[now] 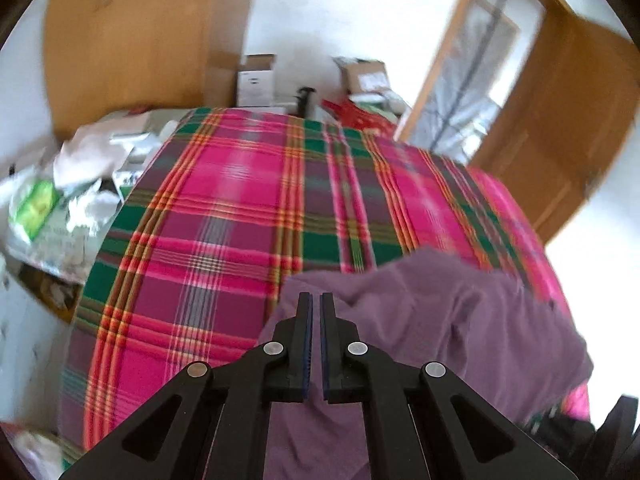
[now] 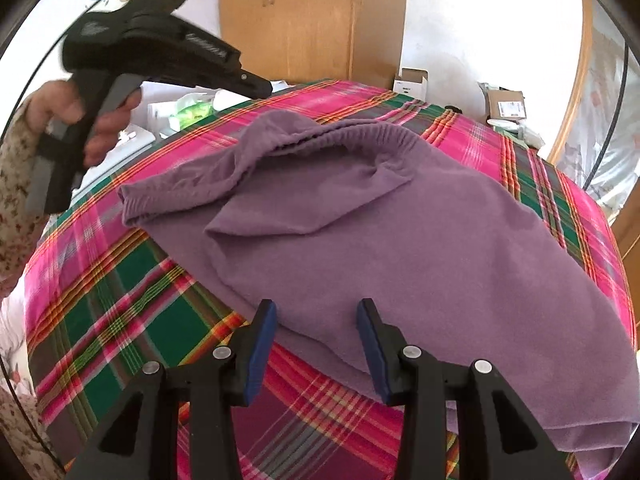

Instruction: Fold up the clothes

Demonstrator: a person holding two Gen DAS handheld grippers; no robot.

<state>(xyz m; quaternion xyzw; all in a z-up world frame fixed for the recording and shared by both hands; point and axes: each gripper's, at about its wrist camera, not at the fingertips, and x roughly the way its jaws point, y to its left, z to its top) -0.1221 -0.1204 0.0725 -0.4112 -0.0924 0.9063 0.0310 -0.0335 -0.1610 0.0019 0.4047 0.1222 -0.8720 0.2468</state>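
Wooden wardrobe panels (image 2: 312,20) and white wall fill the background, with an open wooden door (image 1: 560,120) to the right of the bed. Covering that bed is a plaid blanket (image 1: 224,208) in pink, green and orange, which takes up most of both views. Along the bed's left edge lies a heap of white plastic bags and packets (image 1: 68,192), one of them green. Beyond the far end of the bed sit cardboard boxes (image 2: 506,106) and a small white box (image 2: 412,80).

On the blanket lies the purple garment (image 2: 400,248), spread toward the right side of the bed. Its elastic waistband (image 2: 360,134) points to the far end, and one corner is folded over on top of the cloth.

Near the bed's left edge, a person's hand (image 2: 80,120) in a floral sleeve (image 2: 16,200) holds the left gripper (image 1: 316,300) above the blanket, clear of the cloth. Its fingers stand almost shut, a thin slit between the pads and nothing in it.

At the near edge of the garment hangs the right gripper (image 2: 316,308). Its fingers (image 2: 264,320) stand apart, with the hem of the purple cloth showing between them; the pads do not press on it.
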